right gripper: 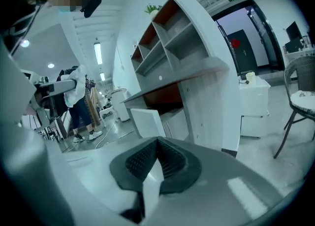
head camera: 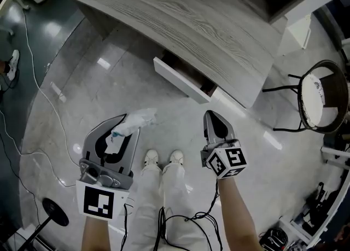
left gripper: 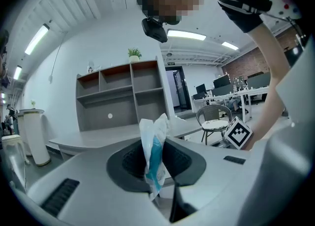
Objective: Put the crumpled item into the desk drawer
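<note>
A crumpled white and blue wrapper (head camera: 130,123) (left gripper: 154,154) is pinched between the pads of my left gripper (head camera: 121,130) (left gripper: 153,163), sticking out past the tips. My right gripper (head camera: 214,117) (right gripper: 157,160) is shut with nothing in it, at the right of my feet. The desk drawer (head camera: 183,79) (right gripper: 146,122) stands pulled out from under the grey wooden desktop (head camera: 180,20), ahead of both grippers and apart from them. Its inside is mostly hidden under the desktop.
A round-seat metal chair (head camera: 322,98) stands at the right. A white pedestal cabinet (right gripper: 253,112) sits right of the desk. Cables (head camera: 38,86) run over the glossy floor at the left, with a black stand base (head camera: 53,211). My white shoes (head camera: 163,158) are between the grippers.
</note>
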A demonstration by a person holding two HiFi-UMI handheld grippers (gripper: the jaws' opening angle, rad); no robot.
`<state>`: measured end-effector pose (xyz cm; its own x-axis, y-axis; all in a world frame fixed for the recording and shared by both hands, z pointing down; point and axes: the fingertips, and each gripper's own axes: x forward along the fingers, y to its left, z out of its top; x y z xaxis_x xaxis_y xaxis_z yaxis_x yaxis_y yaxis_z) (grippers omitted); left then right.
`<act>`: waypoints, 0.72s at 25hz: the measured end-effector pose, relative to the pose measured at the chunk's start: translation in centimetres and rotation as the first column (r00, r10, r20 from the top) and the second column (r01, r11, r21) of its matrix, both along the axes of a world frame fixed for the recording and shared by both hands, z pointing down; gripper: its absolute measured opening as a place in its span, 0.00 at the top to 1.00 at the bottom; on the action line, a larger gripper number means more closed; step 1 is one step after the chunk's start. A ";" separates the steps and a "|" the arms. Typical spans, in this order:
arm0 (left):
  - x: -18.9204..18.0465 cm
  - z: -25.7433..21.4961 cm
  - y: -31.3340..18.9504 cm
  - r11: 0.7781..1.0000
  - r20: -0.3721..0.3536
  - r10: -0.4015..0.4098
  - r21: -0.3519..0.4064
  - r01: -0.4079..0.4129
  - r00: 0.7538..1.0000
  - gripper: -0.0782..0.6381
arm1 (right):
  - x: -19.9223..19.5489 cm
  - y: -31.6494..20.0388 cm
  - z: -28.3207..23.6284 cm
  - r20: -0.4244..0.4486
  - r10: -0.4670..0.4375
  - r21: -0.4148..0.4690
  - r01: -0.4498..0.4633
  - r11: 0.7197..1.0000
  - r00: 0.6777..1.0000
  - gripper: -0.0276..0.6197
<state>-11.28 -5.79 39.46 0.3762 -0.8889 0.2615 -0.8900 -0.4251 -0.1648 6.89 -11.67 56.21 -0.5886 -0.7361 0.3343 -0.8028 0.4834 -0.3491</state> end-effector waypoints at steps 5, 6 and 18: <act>1.3 -2.3 -0.2 0.999 0.011 0.040 0.017 -0.040 0.999 0.79 | 1.4 0.4 -5.7 -0.058 0.007 0.100 -0.001 0.995 0.998 0.94; 1.5 -2.8 -0.2 0.999 0.011 0.047 0.020 -0.047 0.999 0.79 | 1.6 0.5 -6.8 -0.072 0.007 0.120 0.001 0.993 0.997 0.94; 3.1 -5.8 -1.5 0.993 0.090 0.096 0.062 -0.102 0.991 0.79 | 3.9 0.9 -17.0 -0.038 0.069 0.239 -0.058 0.969 0.997 0.94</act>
<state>-8.19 -7.27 33.66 0.4419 -0.8647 0.2389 -0.8252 -0.4963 -0.2698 10.77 -10.74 39.21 -0.5265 -0.8328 0.1710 -0.8468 0.4957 -0.1930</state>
